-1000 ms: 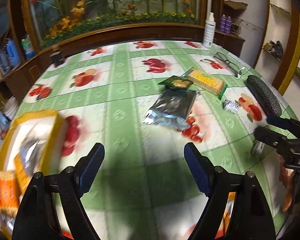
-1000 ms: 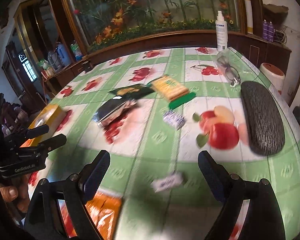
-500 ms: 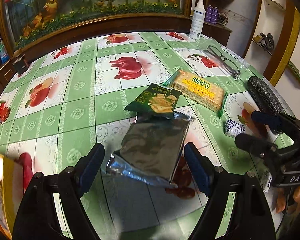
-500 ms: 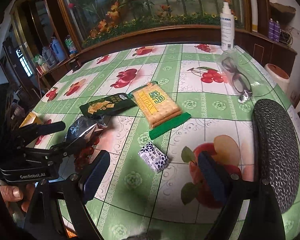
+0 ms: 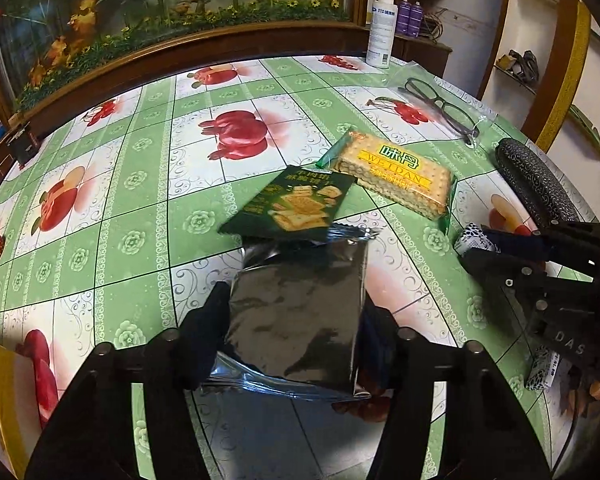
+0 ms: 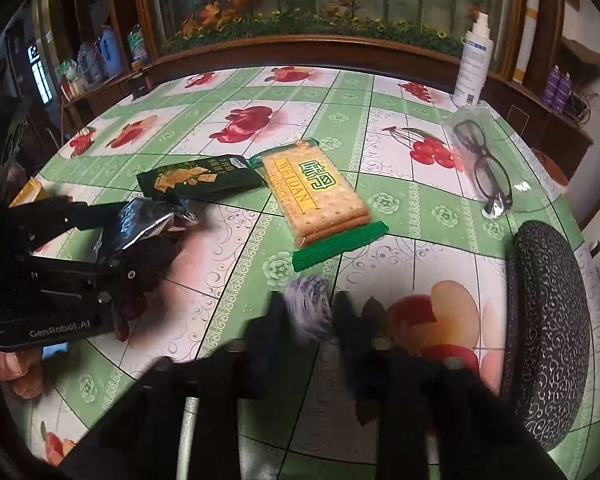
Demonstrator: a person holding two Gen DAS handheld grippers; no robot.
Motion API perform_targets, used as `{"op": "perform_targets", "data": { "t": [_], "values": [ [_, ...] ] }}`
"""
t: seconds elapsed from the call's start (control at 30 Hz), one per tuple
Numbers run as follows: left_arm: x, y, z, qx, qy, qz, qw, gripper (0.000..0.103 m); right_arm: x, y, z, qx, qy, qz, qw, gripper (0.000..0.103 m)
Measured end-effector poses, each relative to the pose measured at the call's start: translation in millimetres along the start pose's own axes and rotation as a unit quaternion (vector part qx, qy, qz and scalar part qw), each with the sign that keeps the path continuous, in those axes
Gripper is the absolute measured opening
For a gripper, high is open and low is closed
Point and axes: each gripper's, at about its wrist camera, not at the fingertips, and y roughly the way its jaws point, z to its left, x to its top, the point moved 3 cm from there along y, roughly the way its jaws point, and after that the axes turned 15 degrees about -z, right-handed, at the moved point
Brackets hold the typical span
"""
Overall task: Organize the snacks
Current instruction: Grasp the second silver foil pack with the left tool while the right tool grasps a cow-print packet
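Fruit-print tablecloth (image 5: 140, 184) carries the snacks: left gripper (image 5: 296, 320) has just closed onto the silver pouch (image 5: 300, 312) by its sides, right gripper (image 6: 308, 312) has just pinched the small candy (image 6: 306, 304); lift both slowly, straight up, since the foil looks slippery.

Green-checked, fruit-printed tablecloth (image 5: 140, 208); silver foil packet (image 5: 300, 312); yellow cracker pack (image 5: 396, 176).
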Motion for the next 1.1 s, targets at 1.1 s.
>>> {"op": "perform_targets", "data": {
  "t": [1.1],
  "values": [
    [-61,-199,81,0.157,-0.071,-0.086,0.9812,0.057,-14,-96,120,0.174,0.066,-0.053,0.981,0.02]
  ]
}}
